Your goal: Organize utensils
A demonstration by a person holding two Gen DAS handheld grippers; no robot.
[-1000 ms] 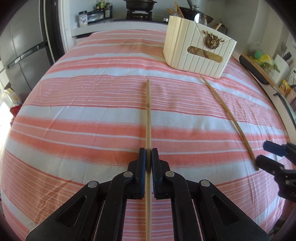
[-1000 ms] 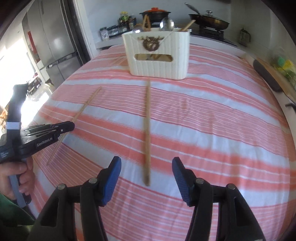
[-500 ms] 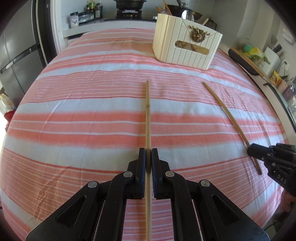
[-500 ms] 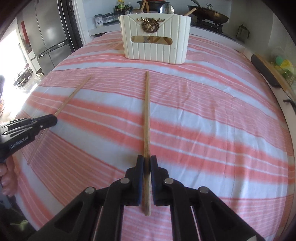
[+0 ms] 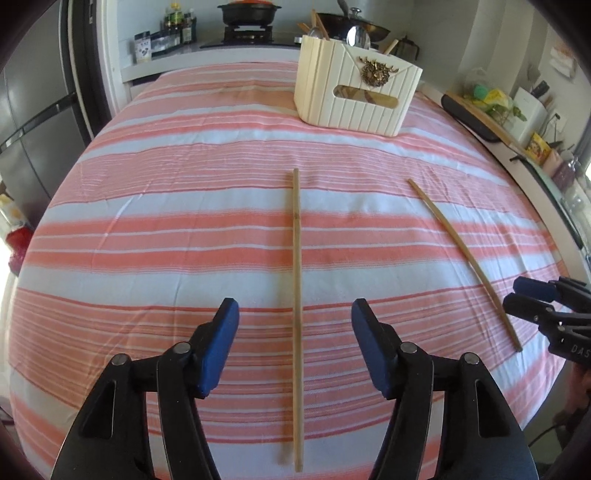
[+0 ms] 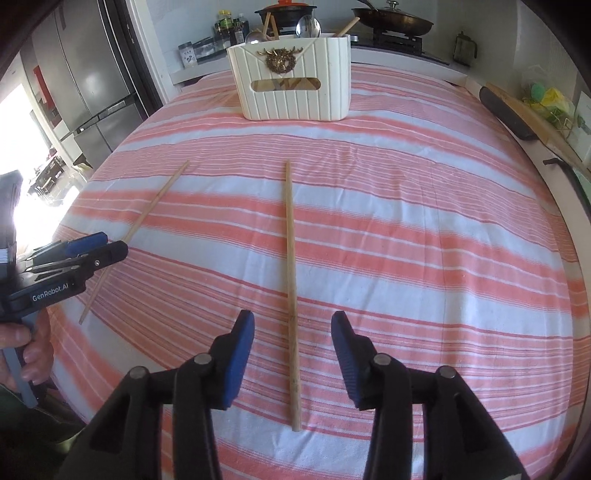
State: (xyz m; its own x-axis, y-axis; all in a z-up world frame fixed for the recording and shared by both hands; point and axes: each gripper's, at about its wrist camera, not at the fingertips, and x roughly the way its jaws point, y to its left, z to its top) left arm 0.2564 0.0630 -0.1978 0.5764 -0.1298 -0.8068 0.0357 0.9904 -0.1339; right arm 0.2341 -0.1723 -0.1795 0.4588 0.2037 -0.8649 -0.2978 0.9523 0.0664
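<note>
Two bamboo chopsticks lie on the striped cloth. My left gripper (image 5: pixel 294 319) is open, its jaws either side of one chopstick (image 5: pixel 296 295) without touching it. The other chopstick (image 5: pixel 461 254) lies to the right, by my right gripper. In the right wrist view my right gripper (image 6: pixel 292 330) is open around that second chopstick (image 6: pixel 290 280); the first chopstick (image 6: pixel 140 229) lies to the left under the left gripper's tips. A cream utensil caddy (image 5: pixel 356 98) with spoons and wooden utensils stands at the far side; it also shows in the right wrist view (image 6: pixel 293 86).
The table is covered by a pink and white striped cloth (image 5: pixel 184 229). A fridge (image 6: pixel 88 85) stands at the left. A stove with a pot (image 5: pixel 247 11) and a pan (image 6: pixel 391 20) is behind the table. A counter with a cutting board (image 5: pixel 480 118) runs along the right.
Both grippers have opened and let go of their chopsticks, which now lie on the cloth. Both have pulled back and risen a little.
</note>
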